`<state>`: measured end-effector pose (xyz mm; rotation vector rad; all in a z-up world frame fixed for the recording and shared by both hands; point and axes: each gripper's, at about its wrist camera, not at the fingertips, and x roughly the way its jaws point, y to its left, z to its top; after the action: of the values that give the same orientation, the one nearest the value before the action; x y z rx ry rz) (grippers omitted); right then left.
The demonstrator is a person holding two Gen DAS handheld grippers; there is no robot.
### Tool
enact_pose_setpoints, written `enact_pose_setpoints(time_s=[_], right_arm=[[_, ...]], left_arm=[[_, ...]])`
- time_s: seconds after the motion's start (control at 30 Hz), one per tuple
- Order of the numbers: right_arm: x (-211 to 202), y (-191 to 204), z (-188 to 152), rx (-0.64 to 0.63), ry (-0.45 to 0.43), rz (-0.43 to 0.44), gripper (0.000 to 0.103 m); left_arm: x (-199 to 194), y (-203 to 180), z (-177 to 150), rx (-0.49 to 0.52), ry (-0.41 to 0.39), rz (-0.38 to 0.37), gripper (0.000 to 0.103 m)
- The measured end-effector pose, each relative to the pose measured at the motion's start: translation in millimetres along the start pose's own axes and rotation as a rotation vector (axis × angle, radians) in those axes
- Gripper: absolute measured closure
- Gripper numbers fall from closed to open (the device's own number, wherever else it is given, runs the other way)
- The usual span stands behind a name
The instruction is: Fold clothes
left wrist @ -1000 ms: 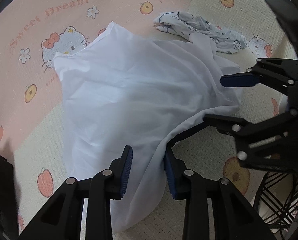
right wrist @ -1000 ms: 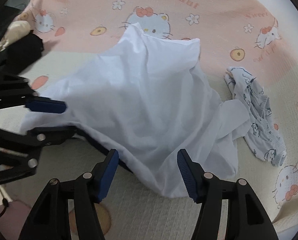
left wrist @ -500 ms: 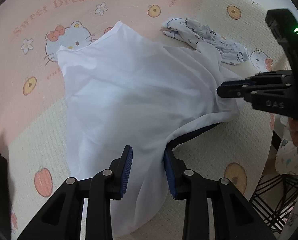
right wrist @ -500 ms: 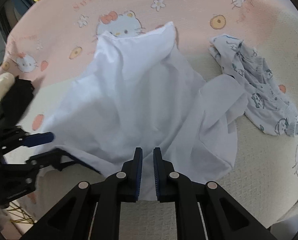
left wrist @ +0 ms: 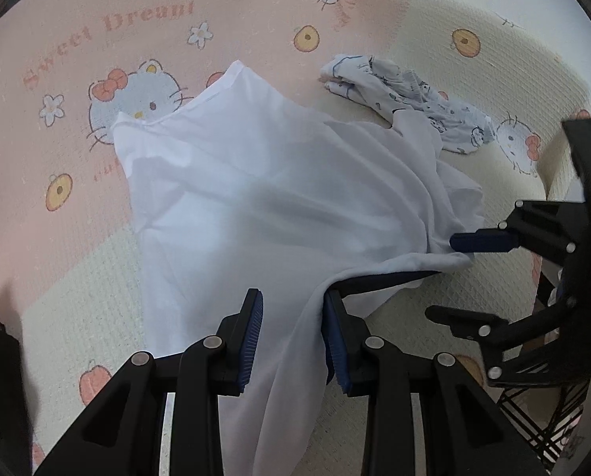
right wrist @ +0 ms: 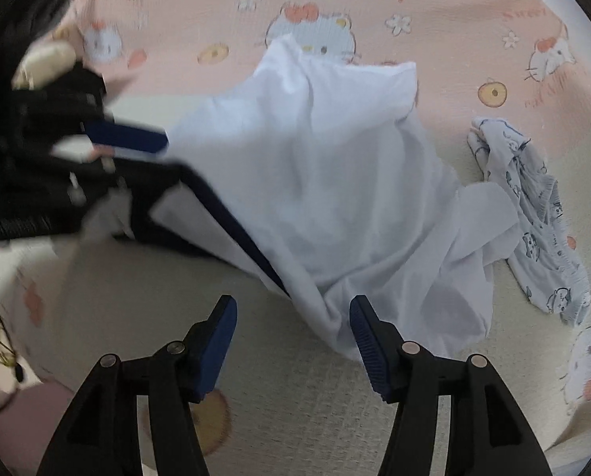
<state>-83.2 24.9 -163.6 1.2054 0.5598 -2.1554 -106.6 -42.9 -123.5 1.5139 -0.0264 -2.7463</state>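
Now right gripper (right wrist: 293,341) reopened off white shirt (right wrist: 335,182); left gripper (left wrist: 293,337) still pinching it.

White garment (left wrist: 279,206) with dark navy trim, crumpled, spread across bedding, lower edge lifted toward 6 o'clock. Small patterned white garment (left wrist: 410,99) bunched just beside it at 2 o'clock, edges touching.

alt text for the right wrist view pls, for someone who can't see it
The right gripper hangs open over a rumpled white garment on a pink and cream cartoon-cat blanket; its jaws have just been opening, with a fold of the cloth lying between them, unpinched. The left gripper holds the garment's far edge, and a small printed garment lies at right.
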Motion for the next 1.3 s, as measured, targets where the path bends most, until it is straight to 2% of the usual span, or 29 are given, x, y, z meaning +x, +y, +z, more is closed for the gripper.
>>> enact_pose_setpoints(time_s=[0.07,0.17,0.2,0.23,0.27,0.37,0.47,0.7,0.83,1.03,1.13,1.2,1.3], right_arm=[[7,0,-3,-0.006,0.027,-0.042,0.045],[11,-12,0,0.048,0.026,-0.054,0.047],[11,-17,2,0.074,0.018,-0.047,0.076],[11,-23,6,0.113,0.023,-0.032,0.098],[12,-29,8,0.144,0.023,-0.019,0.101],[13,-45,16,0.235,0.020,0.017,0.101],[16,-55,27,0.269,0.017,0.034,0.101],[26,-59,56,0.262,0.050,0.036,0.101],[38,-65,62,0.301,0.085,0.069,0.100],[47,-68,62,0.322,0.106,0.091,0.095],[38,-69,61,0.302,0.097,0.108,0.077],[27,-71,61,0.287,0.076,0.074,0.055],[6,-77,57,0.280,0.047,0.033,0.051]], left_arm=[[1,2,0,-0.007,0.003,-0.011,0.074],[4,4,-2,-0.010,0.007,-0.002,0.074],[6,4,-3,-0.002,0.008,0.020,0.074],[9,4,-5,0.010,0.010,0.047,0.074],[13,4,-6,0.026,0.016,0.073,0.072],[24,6,-10,0.038,0.042,0.088,0.072],[25,8,-9,0.046,0.042,0.087,0.072],[34,23,11,0.053,0.053,0.141,0.072],[52,37,15,-0.006,0.110,0.104,0.072],[56,54,8,-0.130,0.132,0.032,0.072],[52,64,9,-0.210,0.168,-0.012,0.070],[45,72,7,-0.278,0.192,-0.063,0.070],[32,83,2,-0.379,0.191,-0.140,0.068]])
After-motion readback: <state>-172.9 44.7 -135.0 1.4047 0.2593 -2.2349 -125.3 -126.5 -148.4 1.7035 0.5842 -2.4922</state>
